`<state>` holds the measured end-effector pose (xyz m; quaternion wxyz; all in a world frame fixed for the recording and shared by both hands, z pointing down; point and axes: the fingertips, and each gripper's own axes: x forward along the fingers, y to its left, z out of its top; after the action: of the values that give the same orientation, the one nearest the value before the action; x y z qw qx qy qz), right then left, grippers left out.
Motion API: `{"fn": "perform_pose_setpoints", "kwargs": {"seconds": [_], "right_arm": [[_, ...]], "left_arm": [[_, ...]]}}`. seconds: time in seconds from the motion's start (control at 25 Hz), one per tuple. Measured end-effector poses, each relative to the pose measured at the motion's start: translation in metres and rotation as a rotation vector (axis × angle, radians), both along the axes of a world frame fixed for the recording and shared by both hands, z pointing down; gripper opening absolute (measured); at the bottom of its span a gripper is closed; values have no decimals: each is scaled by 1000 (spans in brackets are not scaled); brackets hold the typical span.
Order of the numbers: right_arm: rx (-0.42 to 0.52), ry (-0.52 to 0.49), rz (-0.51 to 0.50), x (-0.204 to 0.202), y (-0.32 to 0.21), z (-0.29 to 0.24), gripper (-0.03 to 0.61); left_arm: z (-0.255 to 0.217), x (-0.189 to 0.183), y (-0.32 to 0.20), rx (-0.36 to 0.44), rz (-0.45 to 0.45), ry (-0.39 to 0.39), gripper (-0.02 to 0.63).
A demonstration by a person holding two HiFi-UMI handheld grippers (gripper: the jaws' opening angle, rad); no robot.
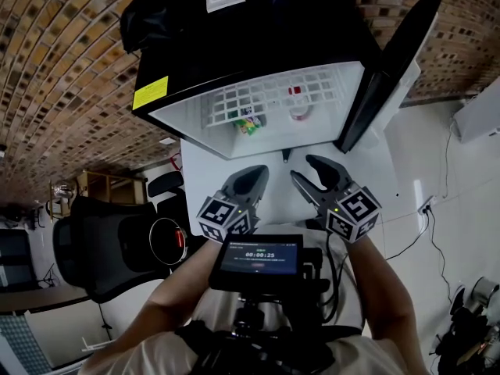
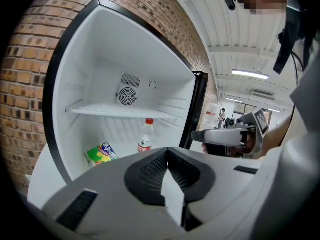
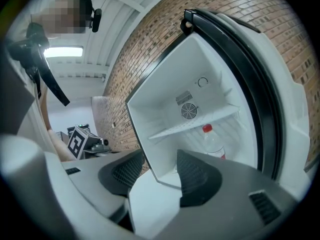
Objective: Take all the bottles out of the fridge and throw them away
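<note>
Before brick wall [image 1: 62, 69]: open fridge [image 1: 234, 45], white floor [image 1: 461, 209], bottle [image 2: 145, 136] inside.

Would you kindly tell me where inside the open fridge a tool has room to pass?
Above the shelf it is bare, up to the fan on the back wall. Below is busier: the green packet and the bottle, with a bare strip between them.
</note>
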<state>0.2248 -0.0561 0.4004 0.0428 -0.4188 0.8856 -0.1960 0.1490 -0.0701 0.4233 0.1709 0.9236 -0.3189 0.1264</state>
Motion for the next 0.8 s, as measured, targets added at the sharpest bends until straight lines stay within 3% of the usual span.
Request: {"fn": "perform_pose_setpoints", "kwargs": {"seconds": [0.32, 0.56, 0.64, 0.76, 0.8], "right_arm": [[-23, 34, 27, 23, -1, 14, 198], [-33, 35, 50, 41, -3, 23, 198], [-26, 36, 61, 50, -4, 25, 157], [-19, 43, 85, 64, -7, 30, 5], [-18, 40, 87, 68, -8, 31, 5]], "left_arm": [[14, 17, -22, 49, -28, -91, 18], [36, 42, -47, 75, 27, -161, 18], [40, 53, -57, 79, 21, -173, 18], [47, 67, -74, 82, 2, -202, 18], [49, 70, -79, 84, -5, -214, 18]]}}
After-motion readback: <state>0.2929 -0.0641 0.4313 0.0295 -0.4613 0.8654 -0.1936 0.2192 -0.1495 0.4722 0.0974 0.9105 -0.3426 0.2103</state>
